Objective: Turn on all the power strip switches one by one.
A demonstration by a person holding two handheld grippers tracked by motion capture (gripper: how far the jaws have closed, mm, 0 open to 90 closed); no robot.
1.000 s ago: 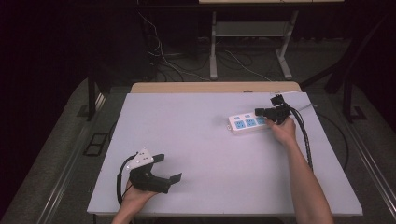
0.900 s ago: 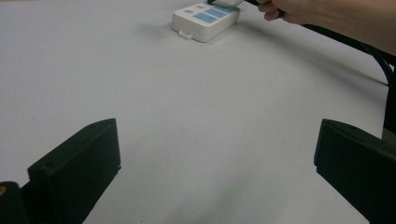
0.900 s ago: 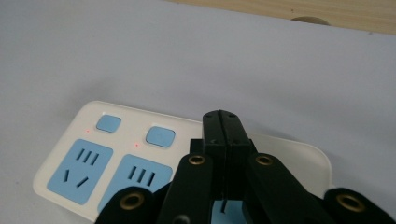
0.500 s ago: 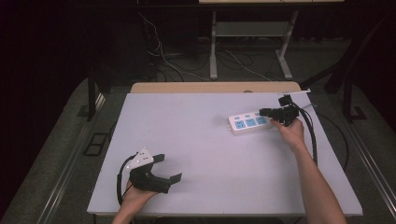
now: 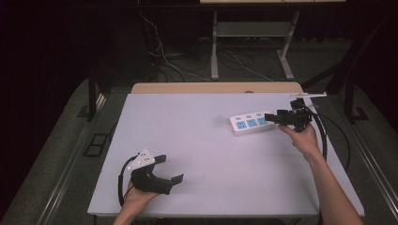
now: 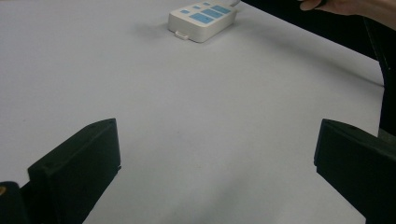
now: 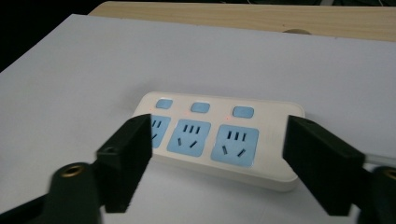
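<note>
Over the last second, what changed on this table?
The right hand-held gripper drew back toward the table's right edge from the white power strip, and its jaws have just been opening, nothing gripped. The left hand-held gripper and the strip stayed put.

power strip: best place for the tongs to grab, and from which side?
Grip the power strip across its short width, on the two long side walls, near one end. It lies flat and is long, so lengthwise looks too wide. Come from above at the end by the right tongs, jaws open and apart from it.
</note>
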